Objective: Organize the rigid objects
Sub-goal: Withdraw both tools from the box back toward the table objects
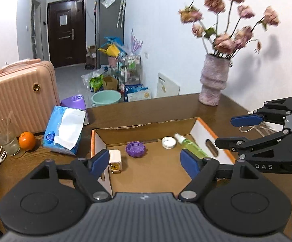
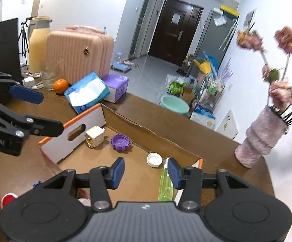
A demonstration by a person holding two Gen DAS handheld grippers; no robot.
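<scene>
A dark wooden tabletop stands in a cluttered white-walled flat. Sorting looks largely done: the shallow open cardboard box with orange-edged white ends holds, left to right, a white plug adapter, a purple ribbed bottle cap, a white screw cap and a clear spray bottle of green liquid. An orange and a blue tissue pack remain outside. The left gripper hangs wide and empty above the box; the right gripper is half open, holding nothing.
</scene>
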